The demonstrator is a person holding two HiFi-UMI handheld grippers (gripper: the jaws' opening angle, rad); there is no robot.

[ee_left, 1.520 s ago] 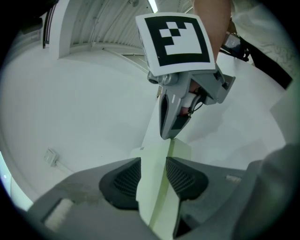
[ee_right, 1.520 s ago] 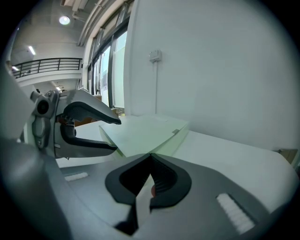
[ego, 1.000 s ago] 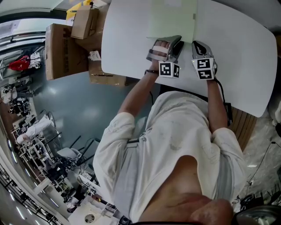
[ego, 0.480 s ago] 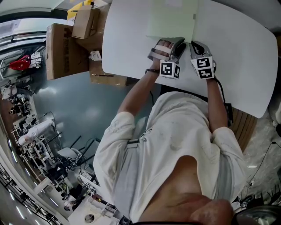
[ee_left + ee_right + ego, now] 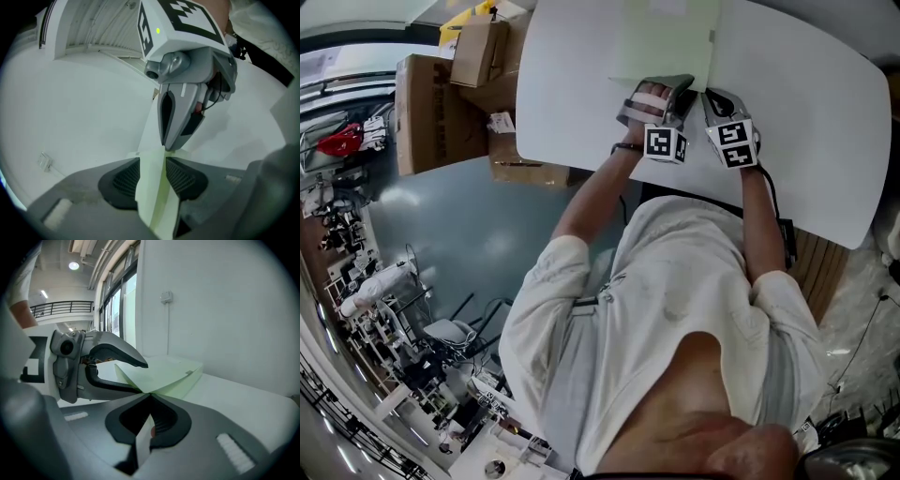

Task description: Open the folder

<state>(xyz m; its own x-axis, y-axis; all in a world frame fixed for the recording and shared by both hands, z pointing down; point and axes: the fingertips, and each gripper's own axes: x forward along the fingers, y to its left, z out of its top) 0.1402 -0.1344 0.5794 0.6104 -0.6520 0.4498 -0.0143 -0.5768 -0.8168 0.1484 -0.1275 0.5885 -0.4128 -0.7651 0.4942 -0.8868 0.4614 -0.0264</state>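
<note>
Jaws, left gripper [image 5: 152,174]: clamped on folder [image 5: 666,42] edge.
Jaws, right gripper [image 5: 149,420]: pinching the same edge.
Folder: pale green, thin, on white table [image 5: 811,112].

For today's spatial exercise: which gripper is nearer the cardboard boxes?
Left. The left gripper holds the folder on the side toward the cardboard boxes; the right gripper holds it just beyond, farther off.

matt pale-green folder [image 5: 666,42], smooth white table [image 5: 806,112]

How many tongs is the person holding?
2. The left tongs pinch the near edge of the pale green folder on the white table; the right tongs pinch it right beside them.
</note>
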